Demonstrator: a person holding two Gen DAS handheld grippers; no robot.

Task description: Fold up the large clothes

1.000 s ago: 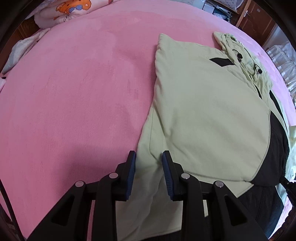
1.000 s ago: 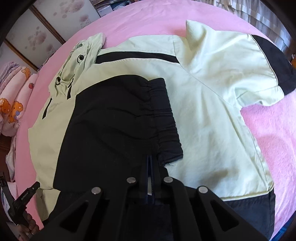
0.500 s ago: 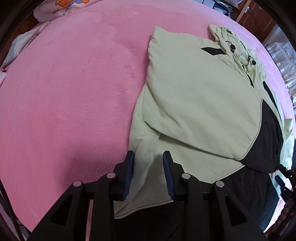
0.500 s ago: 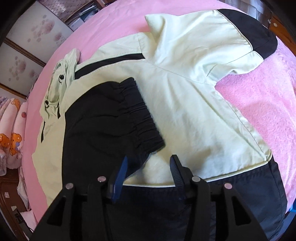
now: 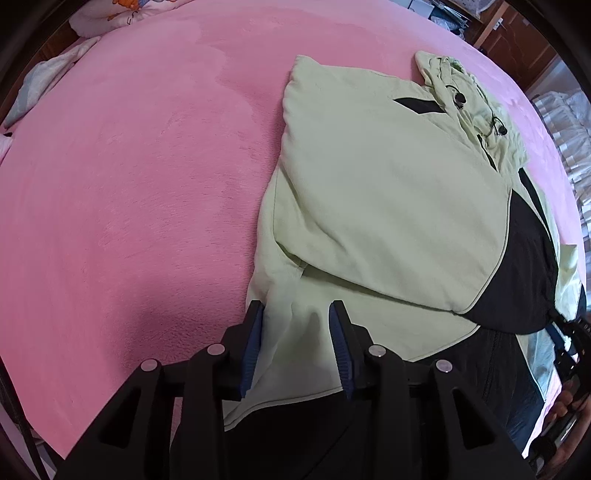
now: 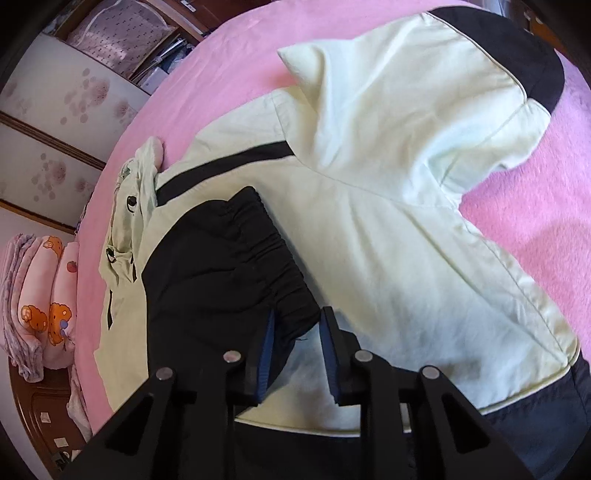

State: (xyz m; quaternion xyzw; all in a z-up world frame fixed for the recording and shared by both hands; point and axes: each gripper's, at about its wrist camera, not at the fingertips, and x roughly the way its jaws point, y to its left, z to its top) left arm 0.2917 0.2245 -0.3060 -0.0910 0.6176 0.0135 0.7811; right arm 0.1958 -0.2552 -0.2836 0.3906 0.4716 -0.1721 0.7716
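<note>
A pale green jacket [image 5: 384, 206] with black cuffs and hem lies on a pink bed [image 5: 129, 184]; one sleeve is folded across its body. My left gripper [image 5: 297, 325] is open, its fingers either side of the jacket's side edge near the hem. In the right wrist view the jacket [image 6: 399, 229] shows its folded sleeve's black cuff [image 6: 229, 258] lying on the body, the other sleeve [image 6: 424, 81] spread out. My right gripper [image 6: 297, 332] is open, its jaws around the corner of the black cuff.
The hood [image 5: 476, 107] with drawcords lies at the far end. Folded pink bedding [image 6: 44, 306] is stacked at the bed's edge. Wooden furniture [image 5: 517, 33] and wall panels [image 6: 55, 122] stand beyond the bed.
My right gripper has opened and released the black cuff, which now lies on the jacket body. My left gripper stays open and has pulled back slightly along the side edge.
</note>
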